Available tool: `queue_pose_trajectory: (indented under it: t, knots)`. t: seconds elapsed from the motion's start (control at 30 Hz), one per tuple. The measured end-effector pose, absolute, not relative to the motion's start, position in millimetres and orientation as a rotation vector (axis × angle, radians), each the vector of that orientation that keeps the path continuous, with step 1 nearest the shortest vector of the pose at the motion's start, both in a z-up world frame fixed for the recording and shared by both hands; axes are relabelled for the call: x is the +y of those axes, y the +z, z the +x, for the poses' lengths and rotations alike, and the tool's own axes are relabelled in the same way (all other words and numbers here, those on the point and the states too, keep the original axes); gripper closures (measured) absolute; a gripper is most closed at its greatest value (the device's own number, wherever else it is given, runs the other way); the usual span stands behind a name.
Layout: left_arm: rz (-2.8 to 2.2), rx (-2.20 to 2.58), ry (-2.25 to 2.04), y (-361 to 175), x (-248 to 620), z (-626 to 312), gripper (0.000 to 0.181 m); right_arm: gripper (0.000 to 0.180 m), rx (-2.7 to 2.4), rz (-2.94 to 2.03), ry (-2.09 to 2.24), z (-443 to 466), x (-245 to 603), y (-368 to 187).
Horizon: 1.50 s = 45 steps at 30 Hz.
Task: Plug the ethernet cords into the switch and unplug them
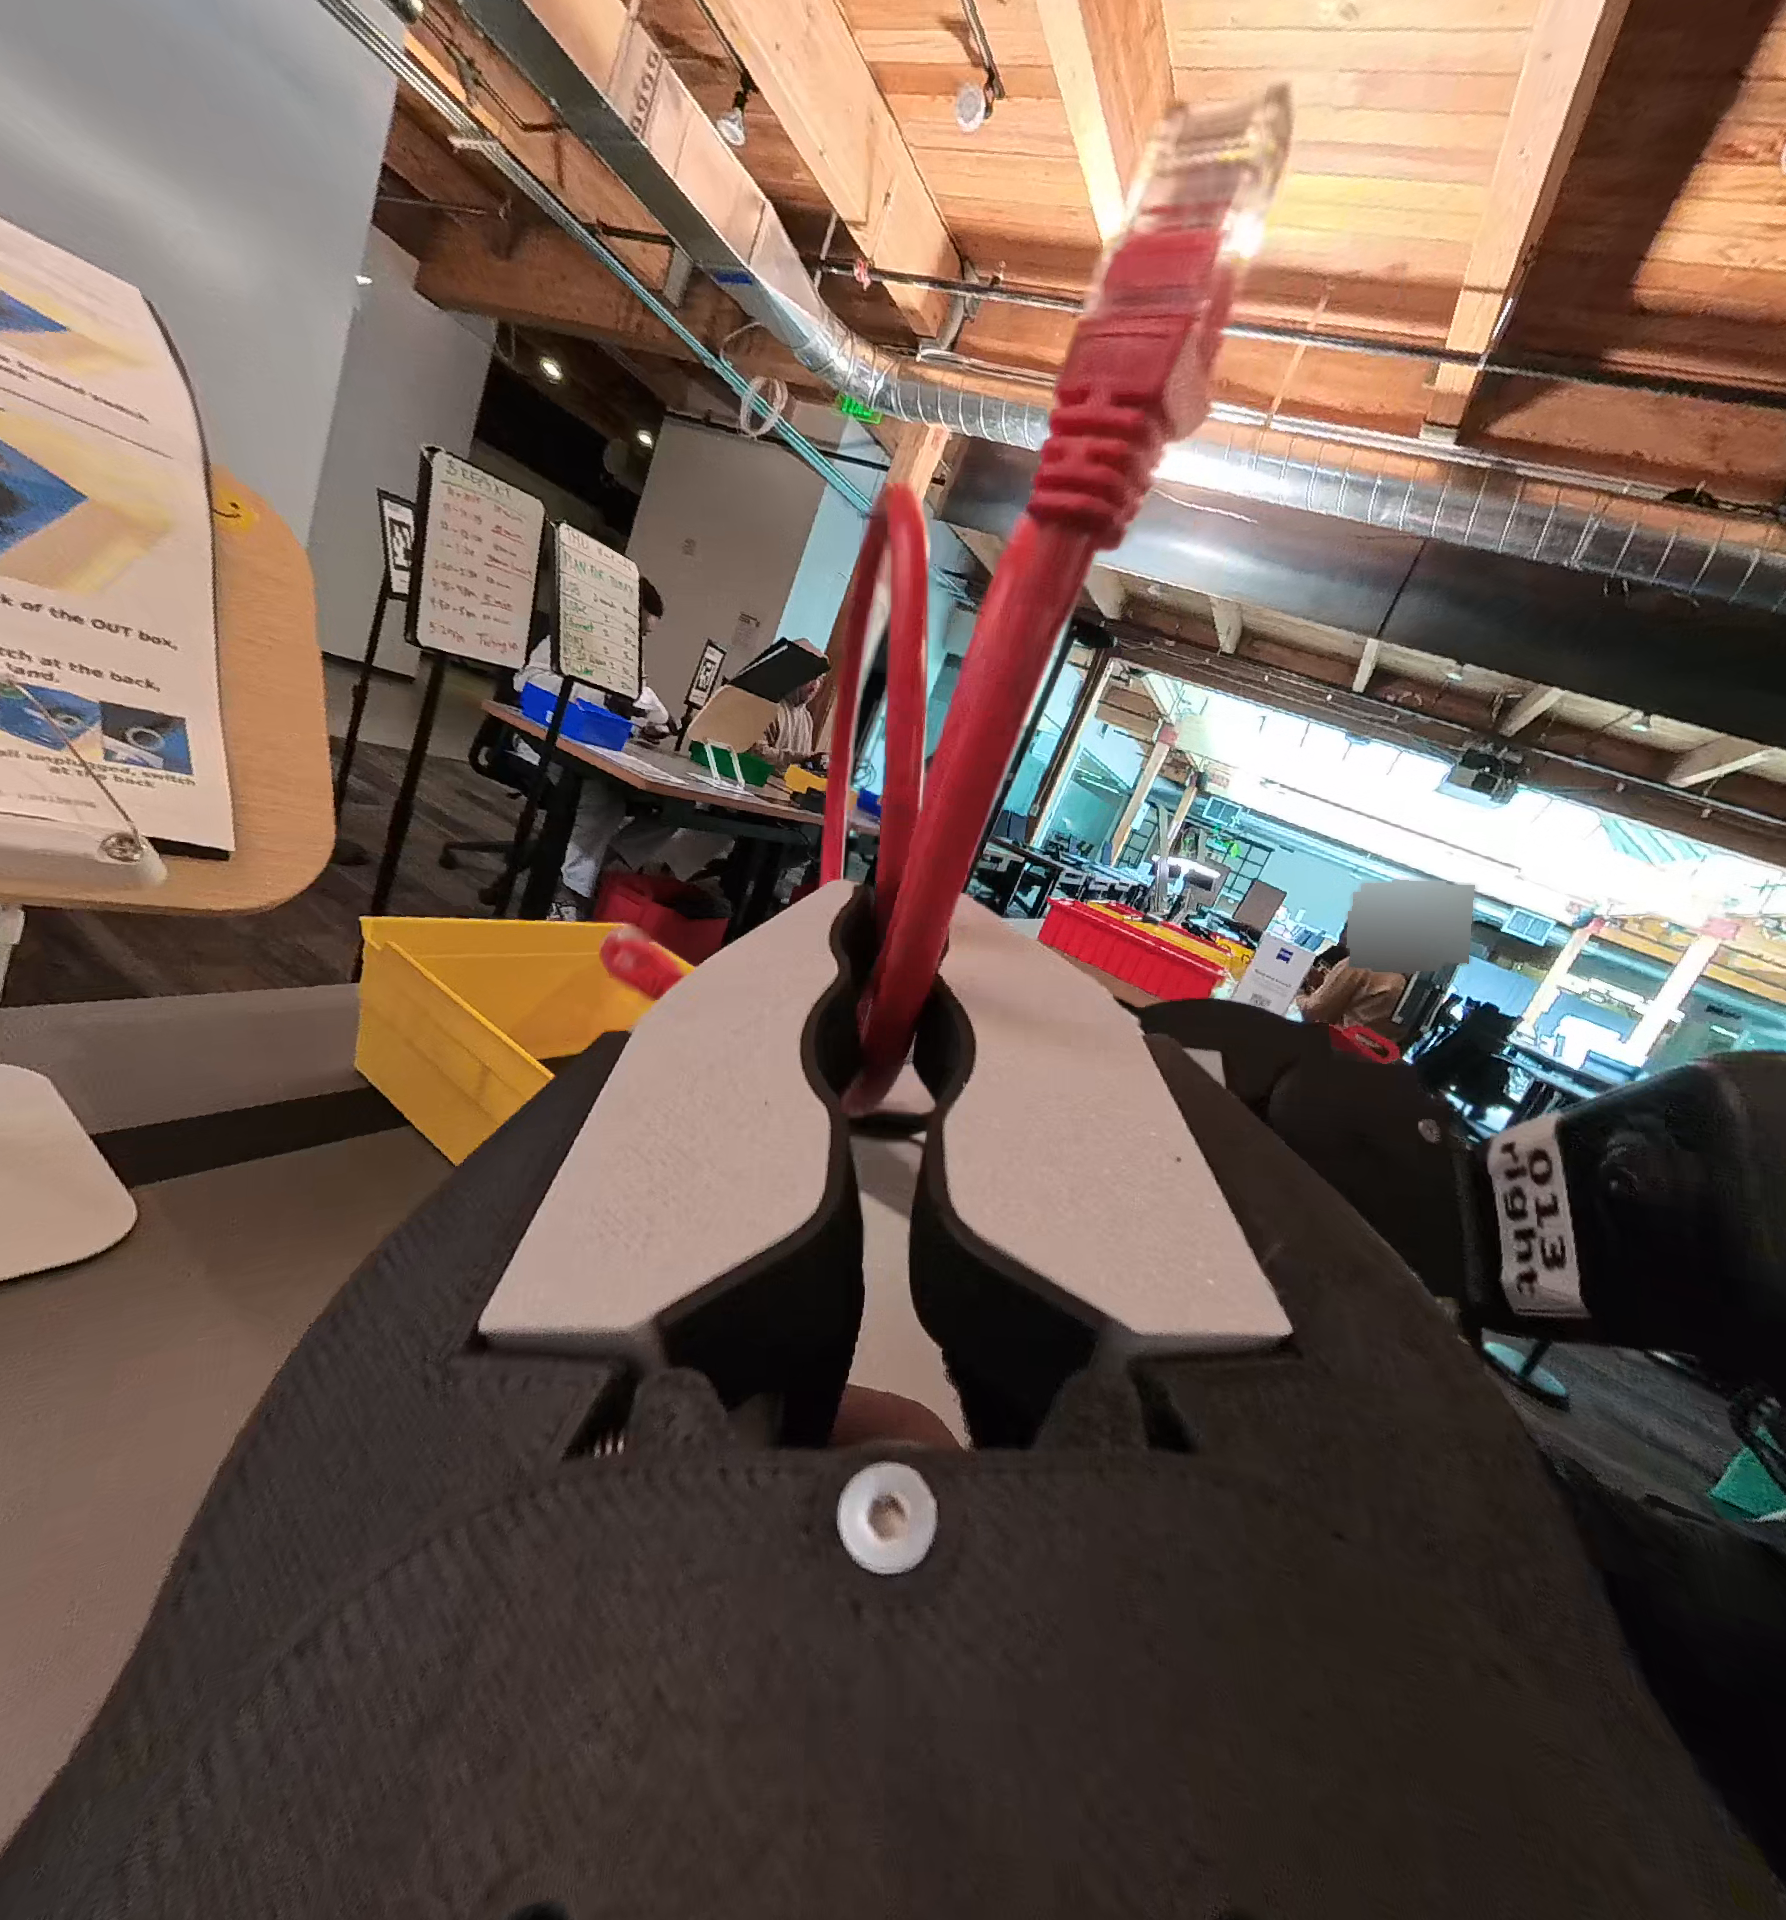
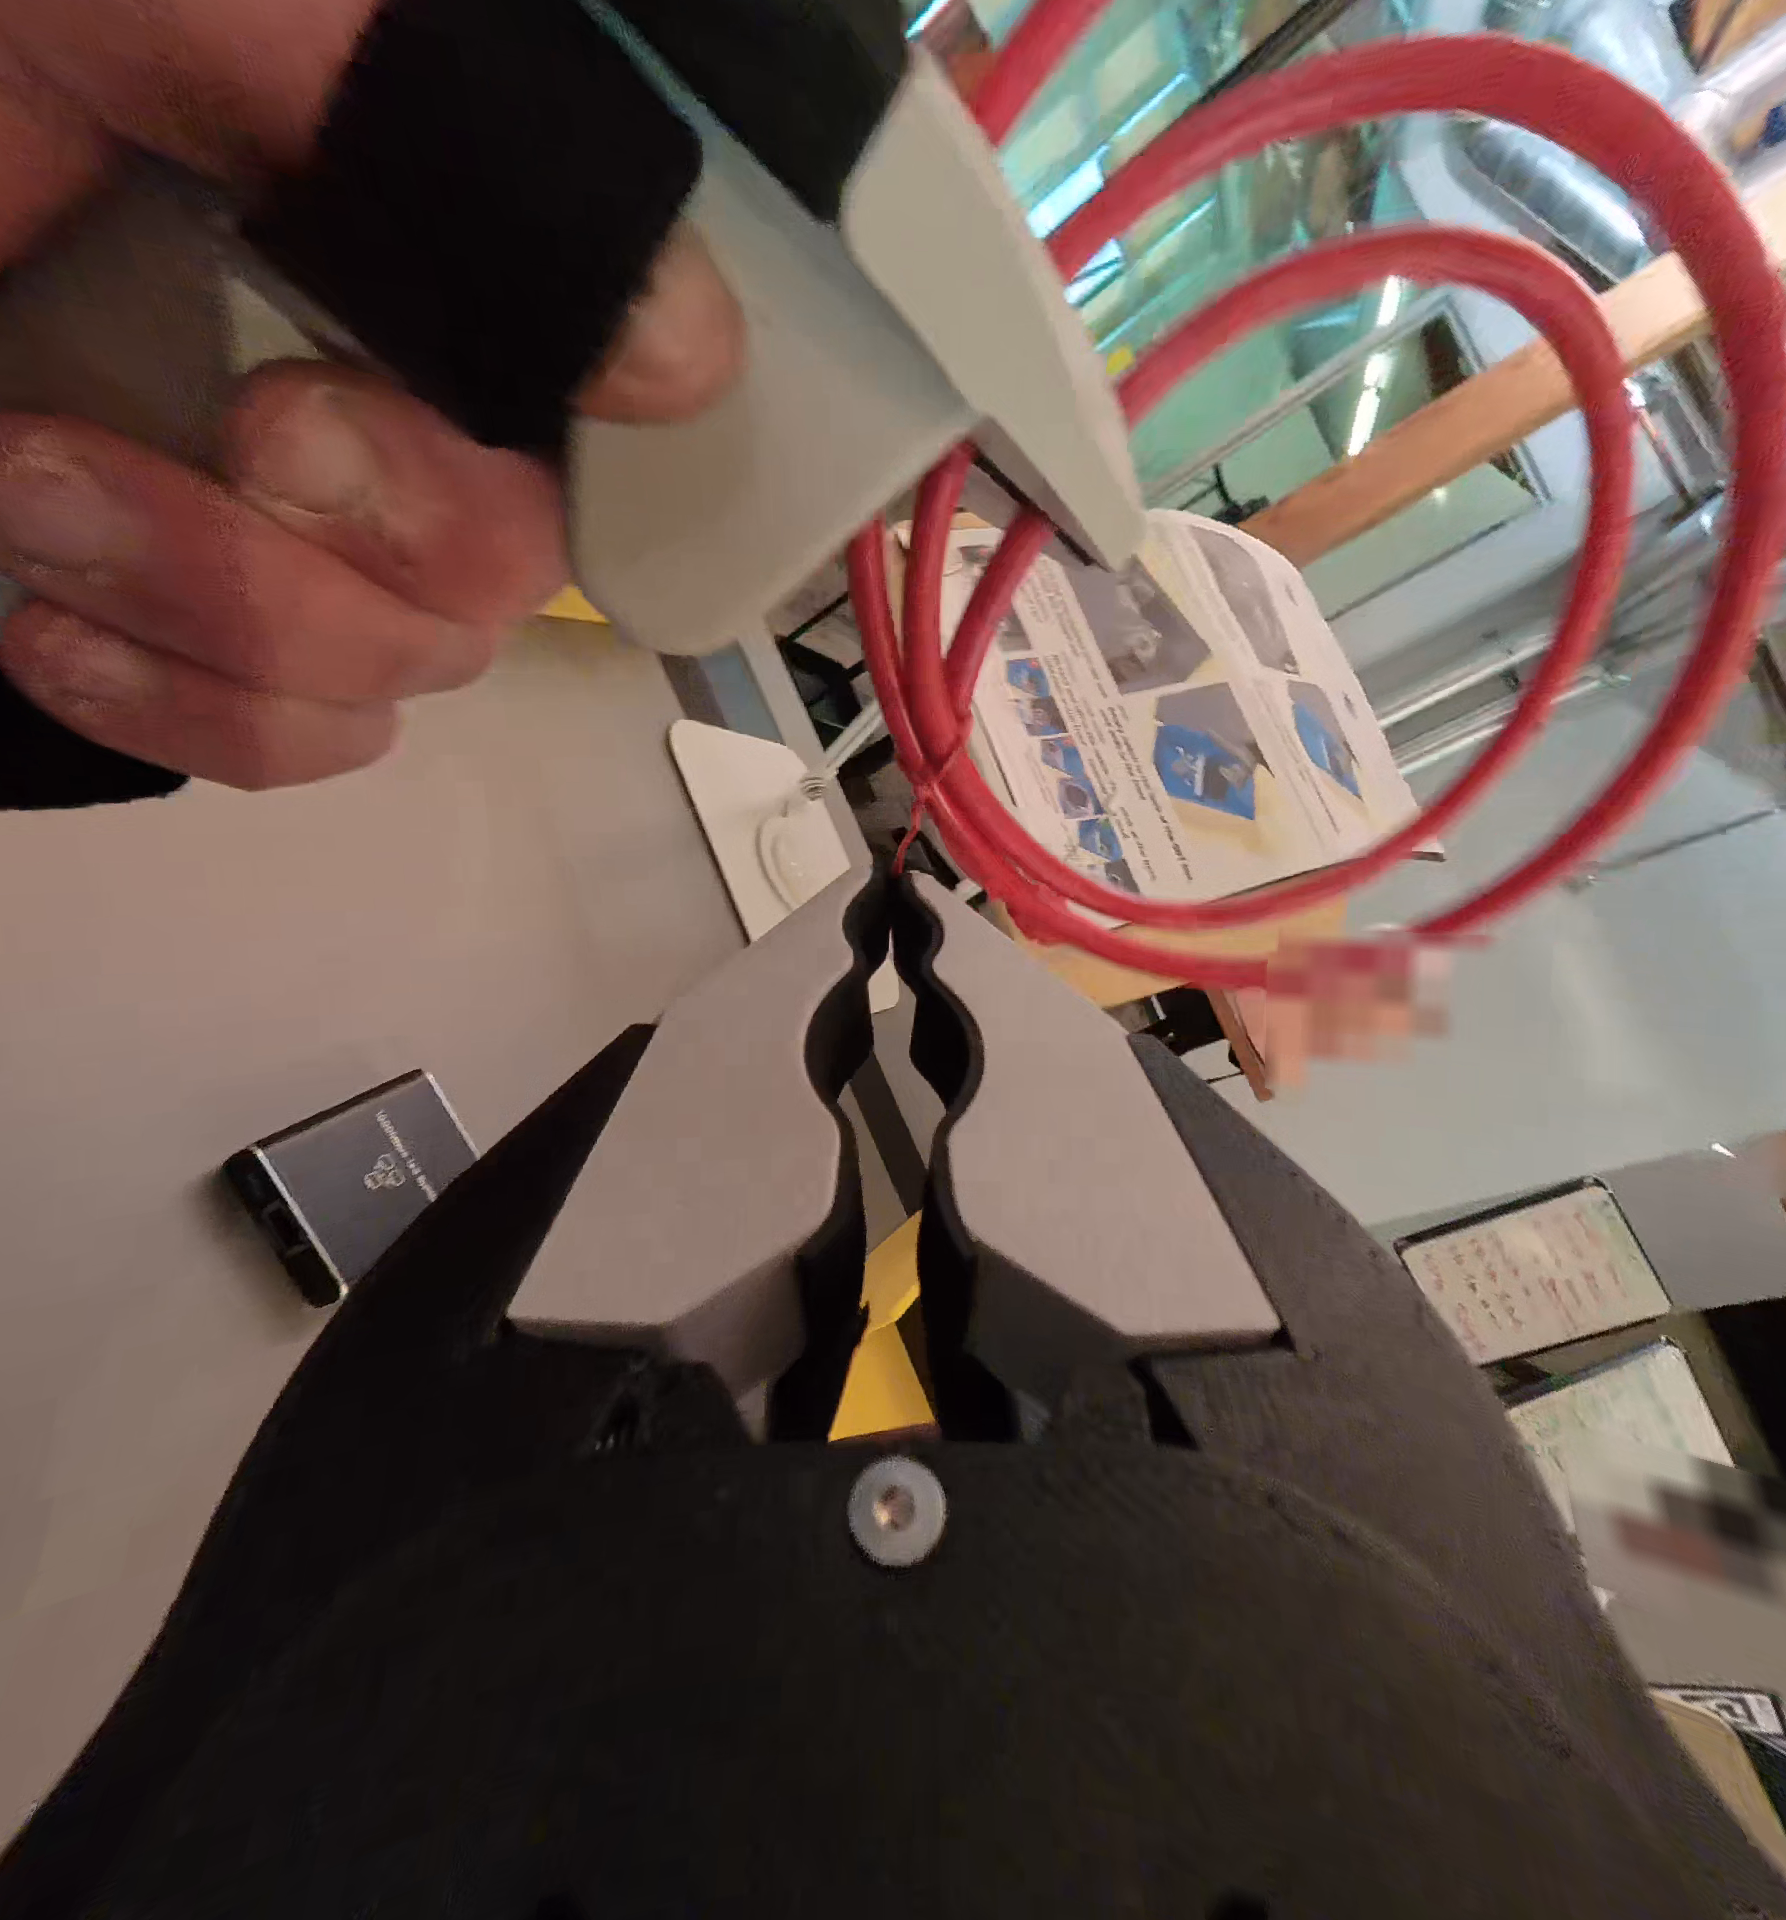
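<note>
My left gripper (image 1: 894,920) is shut on a coiled red ethernet cord (image 1: 982,727), held up in the air. One clear plug (image 1: 1195,156) on the cord sticks up above the fingers. In the right wrist view a hand holds the left gripper (image 2: 1076,520) at the top, with the cord's loops (image 2: 1595,416) hanging to its right. My right gripper (image 2: 894,894) is just below the coil. Its tips are shut on the thin red twist tie (image 2: 910,831) that binds the loops. The switch (image 2: 349,1184), a small dark grey box, lies on the grey table (image 2: 245,987) to the left, apart from both grippers.
A yellow bin (image 1: 453,997) stands on the table beyond the left gripper. An instruction sheet (image 1: 68,520) rests on a wooden stand with a white base (image 1: 6,1174); it also shows in the right wrist view (image 2: 1180,707). People sit at tables far behind. The left gripper's tips are roughly 7 cm from the right gripper's.
</note>
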<state>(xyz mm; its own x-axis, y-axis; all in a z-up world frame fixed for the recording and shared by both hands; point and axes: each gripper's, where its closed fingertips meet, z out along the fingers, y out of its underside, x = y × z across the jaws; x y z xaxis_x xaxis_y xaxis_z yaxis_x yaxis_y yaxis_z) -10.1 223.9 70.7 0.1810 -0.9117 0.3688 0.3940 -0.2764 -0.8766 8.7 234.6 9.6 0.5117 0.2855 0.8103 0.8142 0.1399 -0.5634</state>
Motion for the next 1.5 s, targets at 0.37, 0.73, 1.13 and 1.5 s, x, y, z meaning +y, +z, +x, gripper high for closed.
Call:
queue_pose_trajectory:
  t: [0.37,0.73,1.13,1.5]
  knots:
    - [-1.227,0.527,-1.434,78.9,234.2,-22.6,0.176,0.167,-0.891,-1.377,-0.040,-2.2,223.2,28.8]
    - [-1.222,0.546,-1.423,76.8,231.6,-18.4,0.176,0.177,-0.631,-1.380,0.530,9.5,220.4,44.6]
    - [-1.213,0.549,-1.414,79.8,229.4,-19.5,0.176,0.171,-0.649,-1.376,0.555,11.5,217.5,46.2]
    - [-1.204,0.556,-1.411,81.4,227.1,-18.9,0.176,0.177,-0.622,-1.380,0.568,10.8,219.4,45.1]
